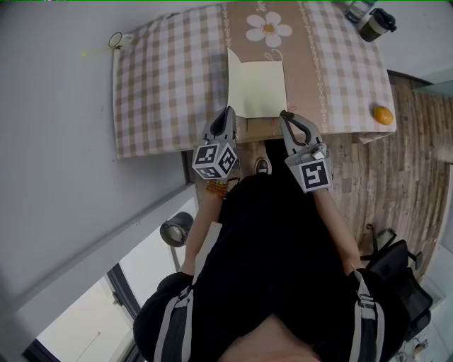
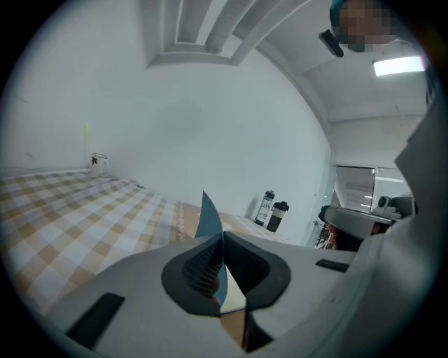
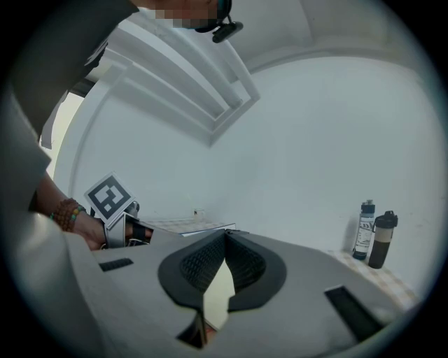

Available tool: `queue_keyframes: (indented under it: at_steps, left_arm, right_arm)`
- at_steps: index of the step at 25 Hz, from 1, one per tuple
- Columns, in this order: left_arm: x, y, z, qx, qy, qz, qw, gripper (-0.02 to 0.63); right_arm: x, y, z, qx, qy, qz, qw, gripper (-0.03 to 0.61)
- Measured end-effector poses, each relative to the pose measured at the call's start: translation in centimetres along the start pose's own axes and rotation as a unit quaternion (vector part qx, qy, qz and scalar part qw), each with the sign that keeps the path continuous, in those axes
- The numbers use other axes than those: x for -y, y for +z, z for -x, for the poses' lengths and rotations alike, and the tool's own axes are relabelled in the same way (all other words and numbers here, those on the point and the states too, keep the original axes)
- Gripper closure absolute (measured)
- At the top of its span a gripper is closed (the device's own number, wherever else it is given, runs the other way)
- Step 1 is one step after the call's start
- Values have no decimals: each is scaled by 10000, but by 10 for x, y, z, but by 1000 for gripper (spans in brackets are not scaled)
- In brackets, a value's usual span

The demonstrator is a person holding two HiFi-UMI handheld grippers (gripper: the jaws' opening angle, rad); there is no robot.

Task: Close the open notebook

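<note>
The notebook (image 1: 258,88) lies open on the checked tablecloth (image 1: 163,85) near the table's front edge, its pale yellow pages up. Its left leaf stands raised as a narrow strip (image 1: 234,81). My left gripper (image 1: 228,112) is at the notebook's near left corner. In the left gripper view its jaws (image 2: 222,238) are shut on the blue-teal cover (image 2: 208,215), which stands upright between the pads. My right gripper (image 1: 284,114) is at the near right corner. Its tips (image 3: 225,234) meet, and pale yellow page (image 3: 213,290) shows through the gap behind them.
Two bottles (image 1: 371,21) stand at the table's far right corner, and an orange fruit (image 1: 383,114) lies near the right edge. A small cup (image 1: 117,40) sits at the far left corner. A grey wall runs along the left, wood floor and a dark chair (image 1: 396,276) at the right.
</note>
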State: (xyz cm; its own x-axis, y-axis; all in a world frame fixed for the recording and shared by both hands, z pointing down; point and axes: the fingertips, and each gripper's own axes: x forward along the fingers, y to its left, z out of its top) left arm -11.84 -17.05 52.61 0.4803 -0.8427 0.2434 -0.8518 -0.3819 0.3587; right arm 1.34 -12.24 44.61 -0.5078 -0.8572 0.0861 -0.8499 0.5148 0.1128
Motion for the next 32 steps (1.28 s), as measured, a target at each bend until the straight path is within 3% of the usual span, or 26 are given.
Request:
queue_keyframes:
  at_steps: [32]
  left_arm:
    - [34, -15, -18, -195, -635, -80, 9978, 597]
  right_arm:
    - [16, -11, 16, -176, -352, 18, 9992, 577]
